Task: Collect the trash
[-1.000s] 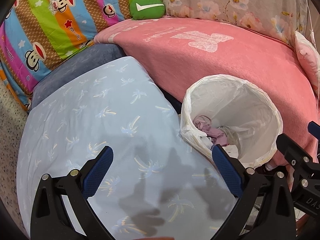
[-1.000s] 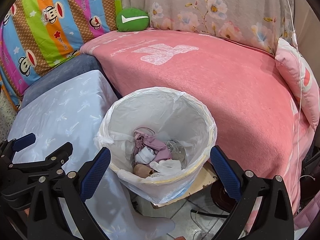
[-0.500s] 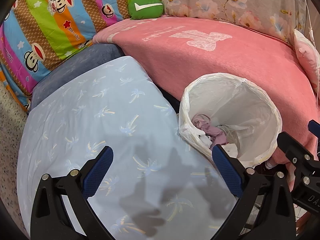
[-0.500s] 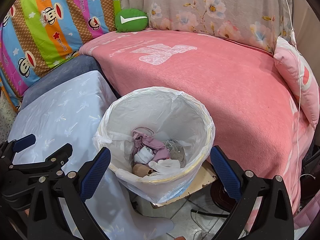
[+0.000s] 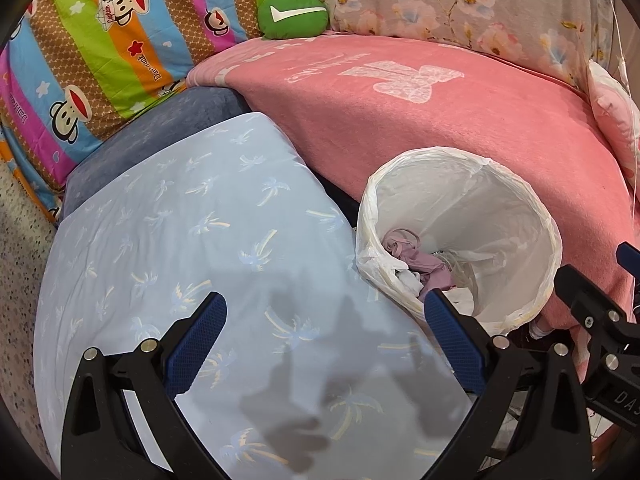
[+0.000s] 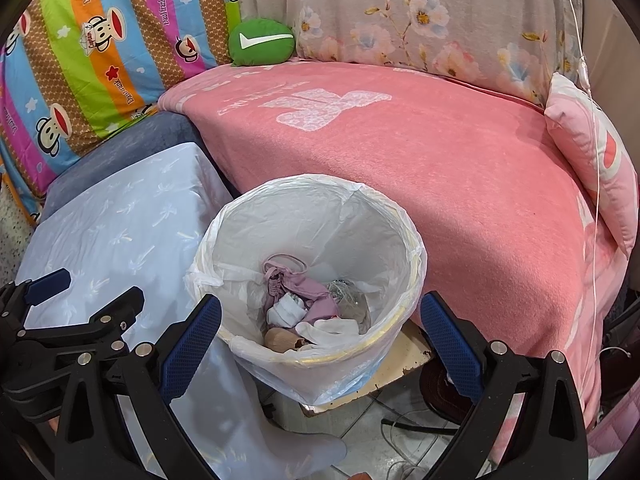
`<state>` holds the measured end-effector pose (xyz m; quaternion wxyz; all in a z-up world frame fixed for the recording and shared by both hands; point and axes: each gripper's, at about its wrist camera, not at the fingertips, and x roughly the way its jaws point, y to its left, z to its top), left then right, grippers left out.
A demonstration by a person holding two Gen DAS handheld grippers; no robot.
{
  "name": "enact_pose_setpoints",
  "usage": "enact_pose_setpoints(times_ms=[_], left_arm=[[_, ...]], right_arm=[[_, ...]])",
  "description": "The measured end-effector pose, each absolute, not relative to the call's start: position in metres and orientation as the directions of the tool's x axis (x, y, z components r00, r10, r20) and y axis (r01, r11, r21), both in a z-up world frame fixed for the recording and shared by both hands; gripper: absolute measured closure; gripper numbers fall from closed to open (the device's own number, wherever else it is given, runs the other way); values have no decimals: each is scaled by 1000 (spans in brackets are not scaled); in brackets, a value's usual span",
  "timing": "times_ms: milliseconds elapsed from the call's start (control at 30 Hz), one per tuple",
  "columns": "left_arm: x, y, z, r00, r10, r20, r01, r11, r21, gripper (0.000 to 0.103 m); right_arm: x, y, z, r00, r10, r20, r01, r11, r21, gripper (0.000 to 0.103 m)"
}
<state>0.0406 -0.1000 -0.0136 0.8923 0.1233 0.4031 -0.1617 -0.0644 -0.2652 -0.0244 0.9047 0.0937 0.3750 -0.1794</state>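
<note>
Left gripper [image 5: 322, 320] spread wide and empty above pale blue palm-print cloth [image 5: 180, 240]. At right, white-lined trash bin [image 5: 520, 216] holding crumpled mauve fabric [image 5: 416, 254], just beside pink blanket [image 5: 440, 120]. Far off, green cushion [image 5: 292, 16].

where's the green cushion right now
The green cushion sits at the back of the pink blanket, upper left of centre in both views, wedged between the striped monkey-print fabric and the floral fabric.
</note>
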Motion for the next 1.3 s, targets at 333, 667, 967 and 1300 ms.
enact_pose_setpoints(times_ms=[333,667,967,1300], left_arm=[[37,-99,-12,631,-184,-754,382,919,95,8],[39,-97,-15,616,-186,-766,385,919,86,8],[39,-99,-17,610,-188,-770,397,913,92,8],[42,-97,-19,603,-175,-779,387,917,93,8]], right_arm=[[-66,-265,-24,654,-254,-712,394,918,35,6],[-65,-264,-24,653,-254,-713,395,918,35,6],[-65,-263,-25,653,-255,-714,395,918,34,6],[-65,-263,-26,653,-253,-714,394,919,34,6]])
